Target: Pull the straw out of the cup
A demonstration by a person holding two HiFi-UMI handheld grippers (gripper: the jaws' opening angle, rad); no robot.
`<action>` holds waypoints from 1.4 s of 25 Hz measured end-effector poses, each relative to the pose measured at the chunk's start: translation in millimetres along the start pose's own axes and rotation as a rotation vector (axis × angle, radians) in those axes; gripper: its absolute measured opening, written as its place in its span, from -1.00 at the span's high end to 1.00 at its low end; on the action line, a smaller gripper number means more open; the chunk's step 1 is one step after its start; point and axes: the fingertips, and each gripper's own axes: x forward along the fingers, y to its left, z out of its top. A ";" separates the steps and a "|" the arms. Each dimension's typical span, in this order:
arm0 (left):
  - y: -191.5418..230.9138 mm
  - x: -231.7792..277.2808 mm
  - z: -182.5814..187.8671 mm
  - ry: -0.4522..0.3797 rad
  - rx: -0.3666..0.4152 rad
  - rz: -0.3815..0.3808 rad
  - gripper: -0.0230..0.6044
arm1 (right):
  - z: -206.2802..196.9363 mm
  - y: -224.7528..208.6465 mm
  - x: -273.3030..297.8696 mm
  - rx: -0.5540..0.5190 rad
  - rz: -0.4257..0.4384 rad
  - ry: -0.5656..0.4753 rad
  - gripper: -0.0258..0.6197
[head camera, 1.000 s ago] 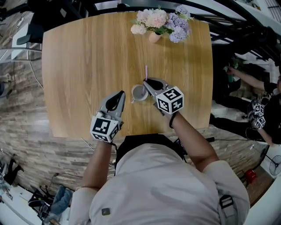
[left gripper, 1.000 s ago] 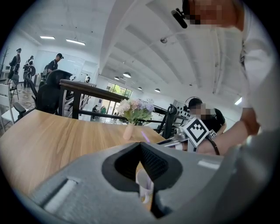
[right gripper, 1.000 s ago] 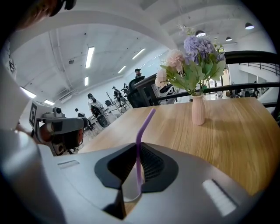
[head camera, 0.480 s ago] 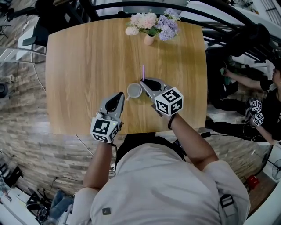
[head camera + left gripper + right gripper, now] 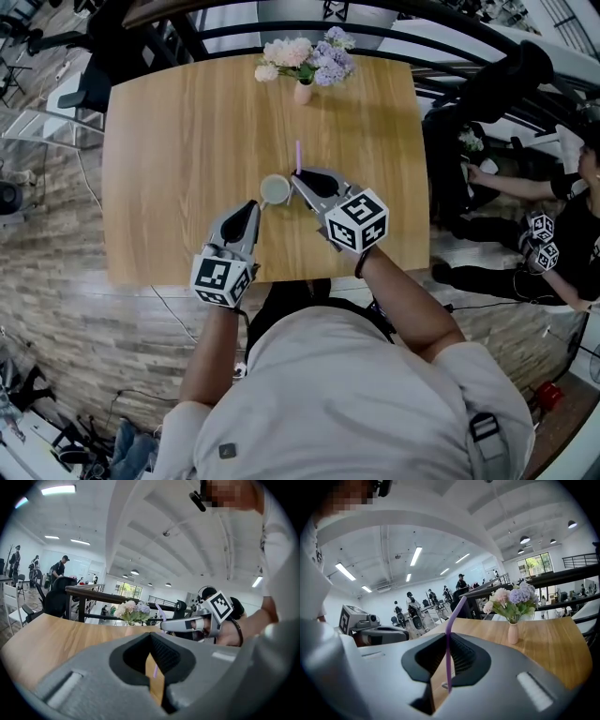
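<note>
Looks like a big open-plan office or lab: strip lights (image 5: 416, 555) overhead, desk chairs (image 5: 58, 599), people (image 5: 60, 568) standing about.

Purple straw (image 5: 449, 641), wood-grain table (image 5: 178, 141), pink-lilac flowers (image 5: 305, 54)

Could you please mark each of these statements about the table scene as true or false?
1. The right hand-held gripper is shut on the purple straw. True.
2. The left hand-held gripper is clamped on the cup. False: its jaws are together with nothing between them, near the cup.
3. A vase of flowers stands near the far edge of the wooden table. True.
4. The cup lies tipped on its side. False: it stands upright, mouth up.
</note>
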 end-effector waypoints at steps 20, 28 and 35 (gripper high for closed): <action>-86.6 -85.4 40.3 -0.145 0.119 0.055 0.91 | 42.2 90.4 -113.7 -0.146 0.043 -0.167 0.81; -133.8 -121.9 50.2 -0.189 0.160 0.078 0.91 | 43.0 125.4 -166.3 -0.188 0.073 -0.203 0.81; -180.0 -163.1 38.8 -0.218 0.166 0.134 0.91 | 25.0 159.3 -216.9 -0.247 0.121 -0.211 0.81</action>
